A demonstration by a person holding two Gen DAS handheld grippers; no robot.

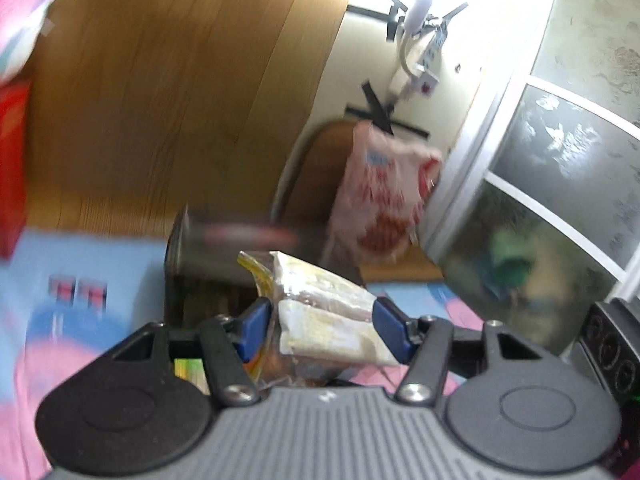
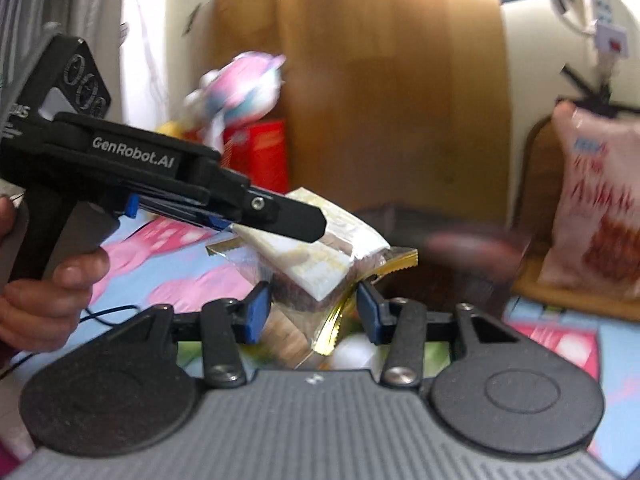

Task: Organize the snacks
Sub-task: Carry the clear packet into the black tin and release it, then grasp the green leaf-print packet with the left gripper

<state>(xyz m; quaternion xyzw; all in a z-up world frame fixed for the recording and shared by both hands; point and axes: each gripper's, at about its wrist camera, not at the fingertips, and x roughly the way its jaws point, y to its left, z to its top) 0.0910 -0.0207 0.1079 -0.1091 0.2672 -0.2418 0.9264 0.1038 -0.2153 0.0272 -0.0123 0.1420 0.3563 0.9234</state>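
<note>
A clear-wrapped snack pack [image 1: 324, 312] with pale sandwich-like pieces and a gold crimped edge sits between the blue pads of my left gripper [image 1: 318, 326], which is shut on it. In the right wrist view the same pack [image 2: 316, 256] is held up by the left gripper [image 2: 304, 222], coming in from the left. My right gripper [image 2: 310, 312] has its blue pads on either side of the pack's lower end and gold edge; the frame does not show whether they press it. A dark box [image 1: 200, 268] stands behind the pack.
A pink printed snack bag [image 2: 600, 208] leans on a wooden board at right. A red box [image 2: 260, 152] and a pink plush toy [image 2: 244, 84] stand at the back. A brown panel [image 1: 168, 88] rises behind. The surface has a pink and blue cloth [image 1: 80, 320].
</note>
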